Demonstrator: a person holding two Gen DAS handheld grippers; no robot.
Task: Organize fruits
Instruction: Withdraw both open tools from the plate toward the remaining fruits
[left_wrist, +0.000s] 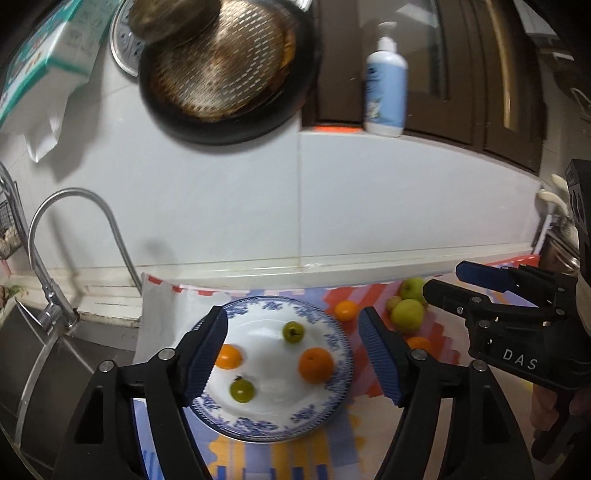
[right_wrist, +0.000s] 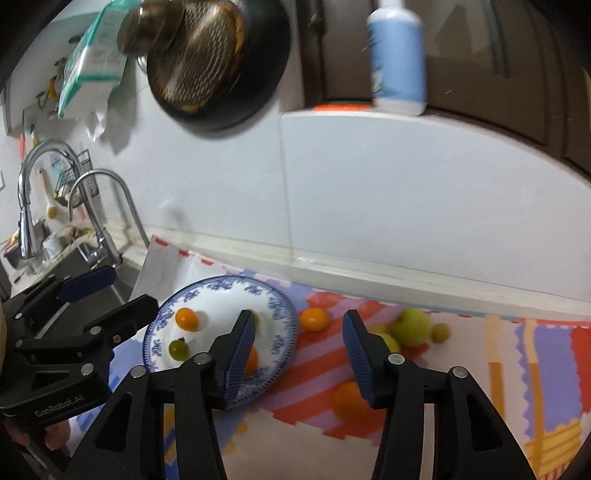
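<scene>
A blue-and-white plate sits on a patterned mat and holds two orange fruits and two small green ones. To its right on the mat lie an orange fruit, green apples and another orange fruit. My left gripper hovers open above the plate, holding nothing. My right gripper is open and empty above the plate's right edge; its left finger hides part of an orange fruit.
A sink with curved faucets lies left of the mat. On the white tiled wall hang a black pan with a metal strainer and a teal box. A blue-and-white pump bottle stands on the ledge.
</scene>
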